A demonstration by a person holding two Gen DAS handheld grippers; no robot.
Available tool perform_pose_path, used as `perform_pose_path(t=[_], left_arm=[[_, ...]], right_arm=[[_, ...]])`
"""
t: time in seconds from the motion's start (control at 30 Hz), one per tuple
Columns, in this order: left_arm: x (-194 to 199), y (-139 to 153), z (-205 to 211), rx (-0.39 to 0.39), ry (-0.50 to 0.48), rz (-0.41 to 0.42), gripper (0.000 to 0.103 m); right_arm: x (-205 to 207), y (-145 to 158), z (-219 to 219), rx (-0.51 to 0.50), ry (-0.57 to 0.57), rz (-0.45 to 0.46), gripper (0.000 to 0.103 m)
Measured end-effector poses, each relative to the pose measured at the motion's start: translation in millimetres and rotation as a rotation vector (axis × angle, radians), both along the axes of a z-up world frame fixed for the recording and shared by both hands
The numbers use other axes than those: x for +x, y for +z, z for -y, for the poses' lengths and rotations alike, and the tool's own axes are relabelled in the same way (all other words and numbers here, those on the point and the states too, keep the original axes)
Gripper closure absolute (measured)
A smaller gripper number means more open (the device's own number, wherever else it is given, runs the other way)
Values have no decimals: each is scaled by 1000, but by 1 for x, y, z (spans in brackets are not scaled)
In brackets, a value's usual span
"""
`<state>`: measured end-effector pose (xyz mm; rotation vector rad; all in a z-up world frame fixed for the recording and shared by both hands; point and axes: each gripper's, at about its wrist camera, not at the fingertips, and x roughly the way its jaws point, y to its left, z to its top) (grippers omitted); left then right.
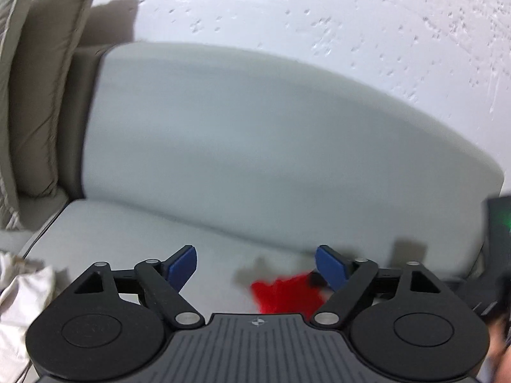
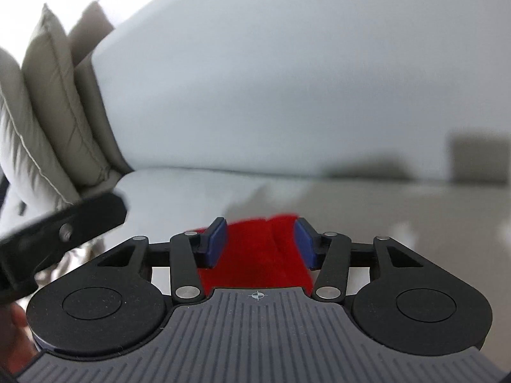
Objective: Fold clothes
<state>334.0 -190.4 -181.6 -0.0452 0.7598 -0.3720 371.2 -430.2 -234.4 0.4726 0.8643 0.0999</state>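
A red garment point(image 2: 255, 252) is seen lying on the seat of a pale grey sofa point(image 2: 255, 95), and every place here is told from that garment. In the right wrist view the right gripper point(image 2: 260, 244) is held with its jaws partly open, one blue pad point(image 2: 217, 242) on each side of the garment; the red cloth fills the gap between them, but whether the pads press it cannot be told through the blur. In the left wrist view the left gripper point(image 1: 255, 266) is held with its jaws wide open and nothing between them; the garment point(image 1: 284, 293) is seen low in the gap, closer to the right-hand pad point(image 1: 330, 268) than to the other, and apart from both. To the left of the garment, at the sofa's end, beige cushions point(image 2: 54, 111) are propped upright. A crumpled white cloth point(image 1: 19, 303) lies farther left, at the edge of the left wrist view. Behind the sofa a white textured wall point(image 1: 319, 9) is seen.
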Motion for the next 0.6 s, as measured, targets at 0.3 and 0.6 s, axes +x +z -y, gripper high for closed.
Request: perform_pose_path(t=[0.3, 0.6], left_arm=[[-26, -34, 3, -74, -191, -45, 79], [20, -73, 44, 57, -122, -87, 85]], right_arm=[[-22, 0, -7, -131, 128, 69, 90], [-4, -26, -26, -249, 201, 60, 80]])
